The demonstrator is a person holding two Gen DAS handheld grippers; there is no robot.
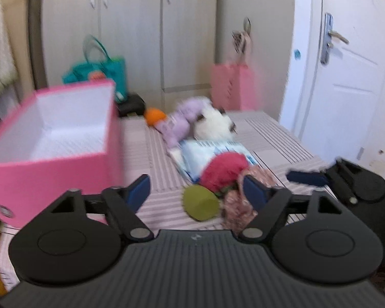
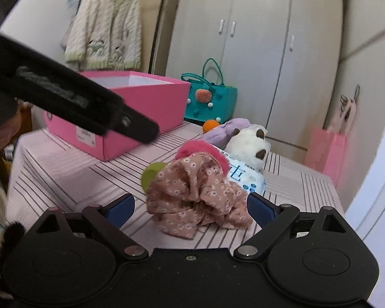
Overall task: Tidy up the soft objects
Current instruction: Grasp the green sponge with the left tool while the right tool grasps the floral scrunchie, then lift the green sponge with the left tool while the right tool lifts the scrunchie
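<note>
Soft objects are lying in a loose heap on the striped tabletop (image 2: 64,179) as two hand-held grippers are closing in on them. Nearest, the right gripper (image 2: 191,206) is hovering with jaws wide and empty, straddling the crumpled floral cloth (image 2: 197,195) without pressing it. The left gripper (image 1: 197,195) is arriving with jaws partly open and holding nothing, the olive-green plush piece (image 1: 201,204) sitting between its blue pads, apparently untouched, though blur is making contact hard to judge. The step in hand is looking like the reach before a first pick; the next move is calling for closing on one item and lifting it clear of its neighbours. Just behind, a fuzzy red toy (image 1: 224,170) is resting on a white-and-blue tissue pack (image 1: 210,154), crowding the grasp. Farther back, a lilac plush (image 1: 177,123), a white plush cat (image 2: 251,143) and an orange ball (image 1: 155,116) are waiting. The open pink box (image 1: 51,154), the likely destination, is standing empty to the left.
</note>
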